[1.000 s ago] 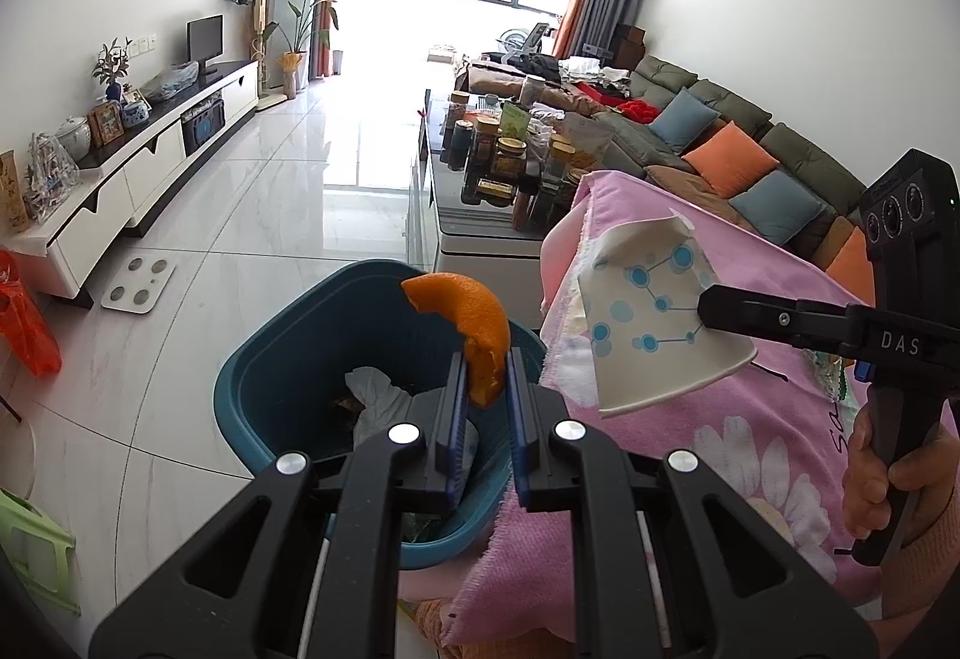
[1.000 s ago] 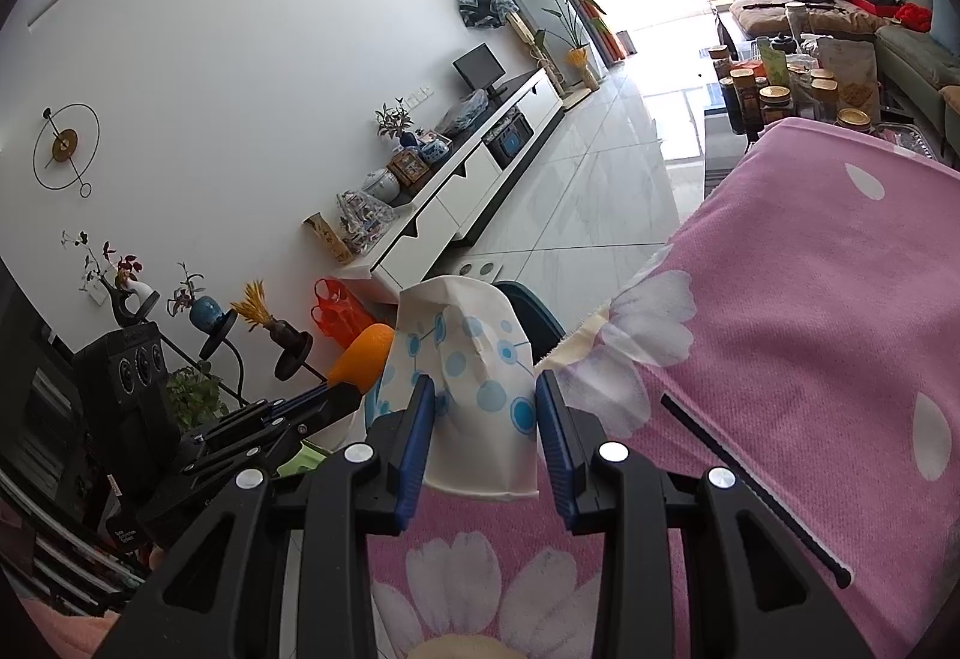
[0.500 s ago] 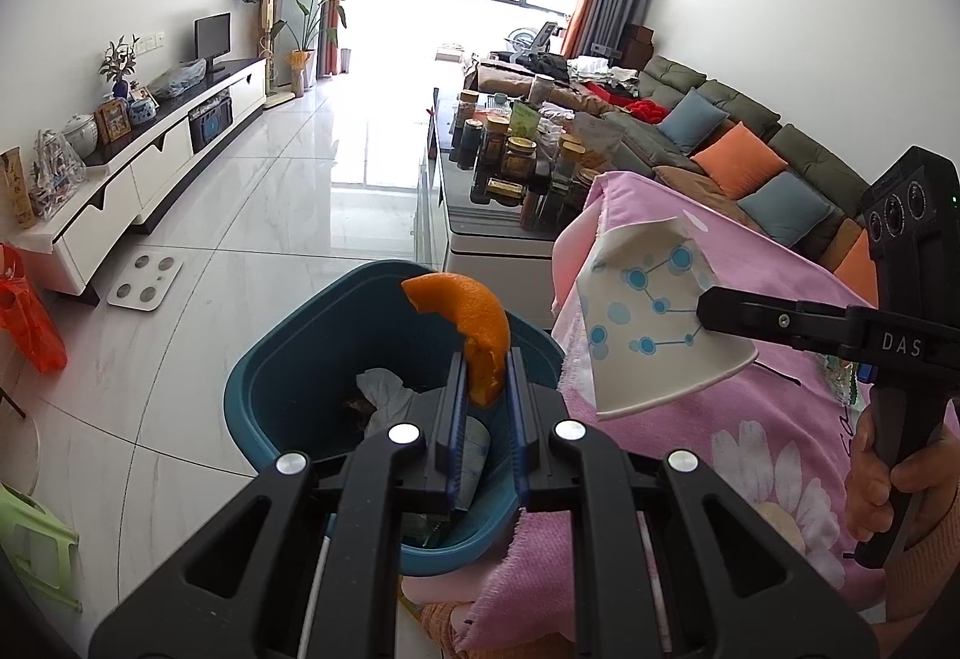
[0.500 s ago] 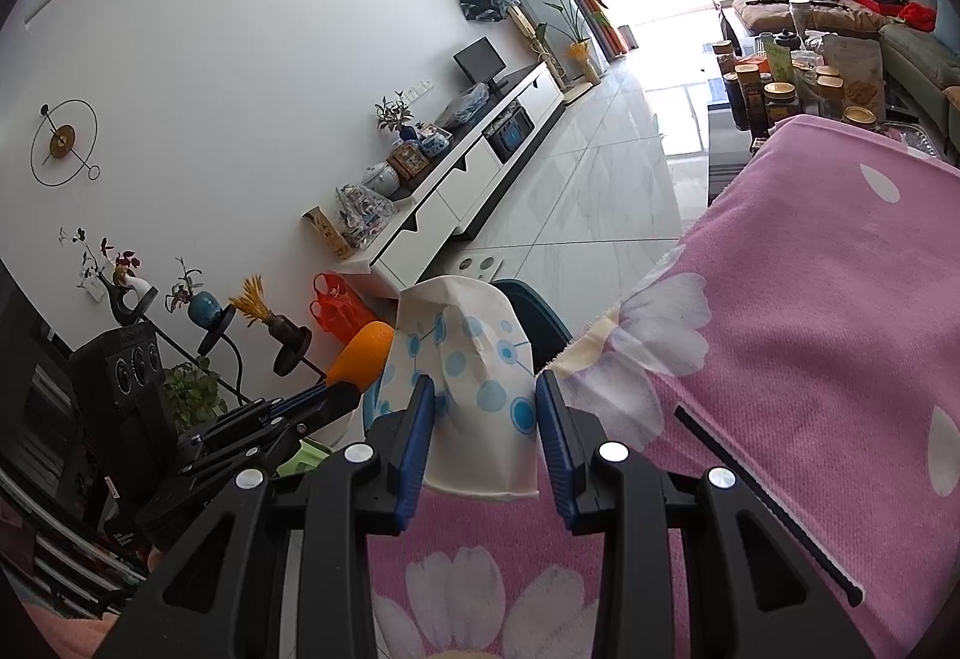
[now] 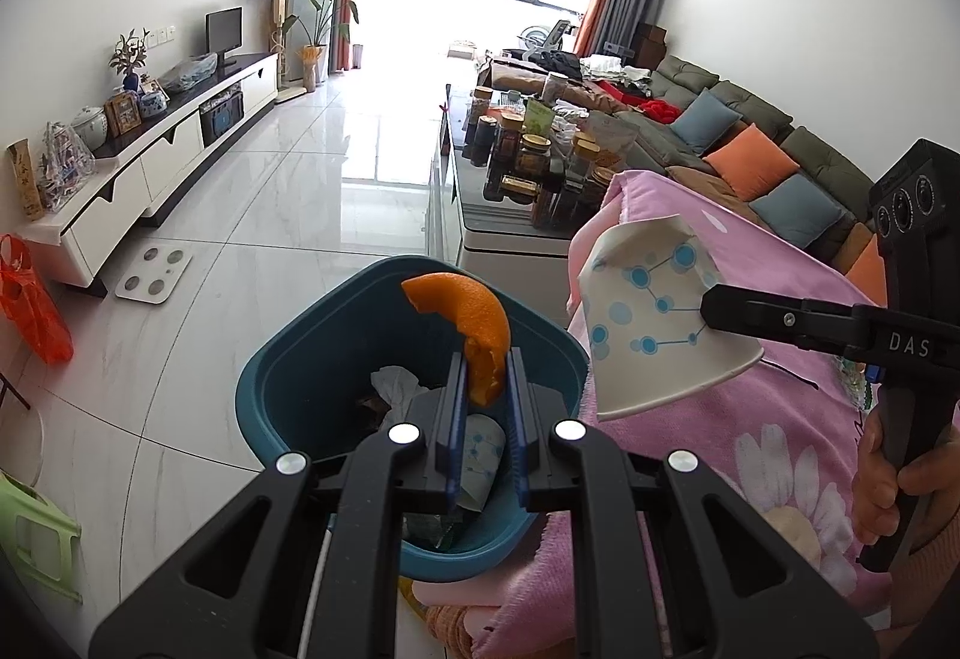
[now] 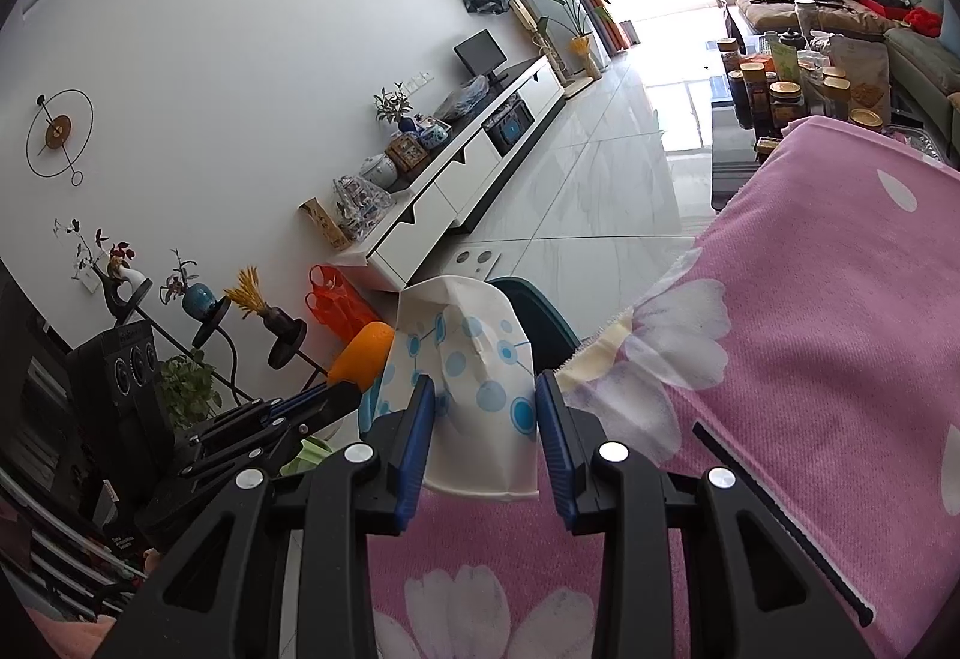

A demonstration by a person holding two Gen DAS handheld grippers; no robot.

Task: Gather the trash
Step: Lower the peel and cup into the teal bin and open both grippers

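Note:
My left gripper [image 5: 485, 395] is shut on a curved orange peel [image 5: 468, 323] and holds it over the teal trash bin [image 5: 288, 377] on the floor. The bin holds crumpled tissue [image 5: 396, 386] and a paper cup [image 5: 480, 455]. My right gripper [image 6: 483, 431] is shut on a crushed white paper cup with blue dots [image 6: 474, 383], held above the pink flowered cloth [image 6: 840, 329] near its edge. That cup also shows in the left wrist view [image 5: 648, 317], right of the bin. The peel shows in the right wrist view [image 6: 360, 350], left of the cup.
A coffee table with several jars [image 5: 528, 161] stands behind the bin. A white TV cabinet [image 5: 150, 149] runs along the left wall, a scale [image 5: 153, 272] and an orange bag [image 5: 30, 311] lie on the floor, and a sofa [image 5: 780, 149] is at the right.
Both grippers have shifted a little towards the bin, still holding the peel and the cup. The bin now sits more directly under the left gripper.

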